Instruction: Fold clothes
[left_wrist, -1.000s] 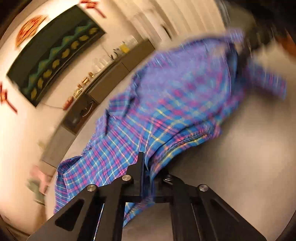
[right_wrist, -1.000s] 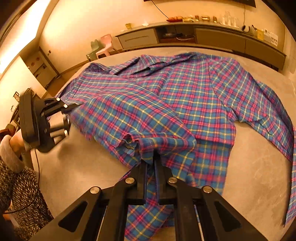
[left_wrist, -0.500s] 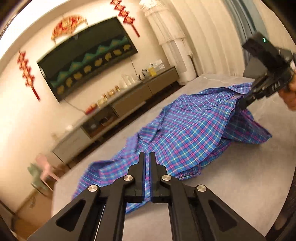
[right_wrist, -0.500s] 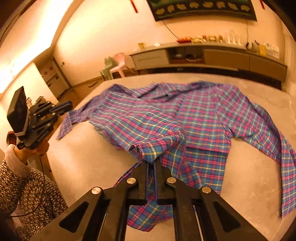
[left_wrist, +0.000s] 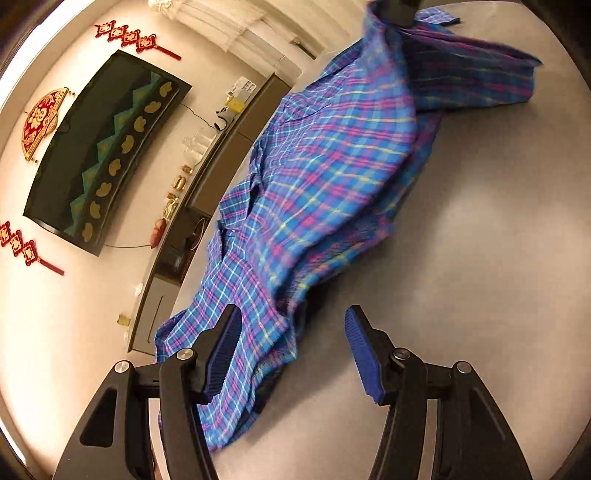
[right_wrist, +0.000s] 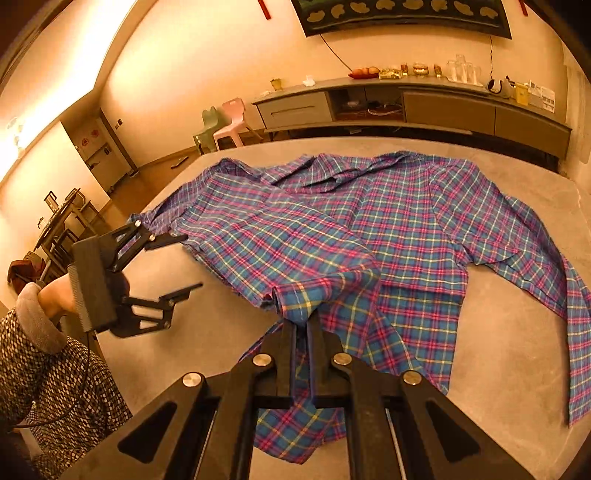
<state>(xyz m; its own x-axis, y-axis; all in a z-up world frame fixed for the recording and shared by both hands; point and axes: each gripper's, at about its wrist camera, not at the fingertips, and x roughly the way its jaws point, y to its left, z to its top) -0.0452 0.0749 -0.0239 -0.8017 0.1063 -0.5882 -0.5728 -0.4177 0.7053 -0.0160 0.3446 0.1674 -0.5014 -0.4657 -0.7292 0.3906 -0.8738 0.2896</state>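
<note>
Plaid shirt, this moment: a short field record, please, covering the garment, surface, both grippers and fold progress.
garment: plaid shirt, spread out, one side turned over the body
surface: grey table
left gripper: jaws opening, pads off the cloth, shirt edge lying between them
right gripper: shut on the shirt's lower edge
fold progress: partial; far sleeve still spread out
</note>
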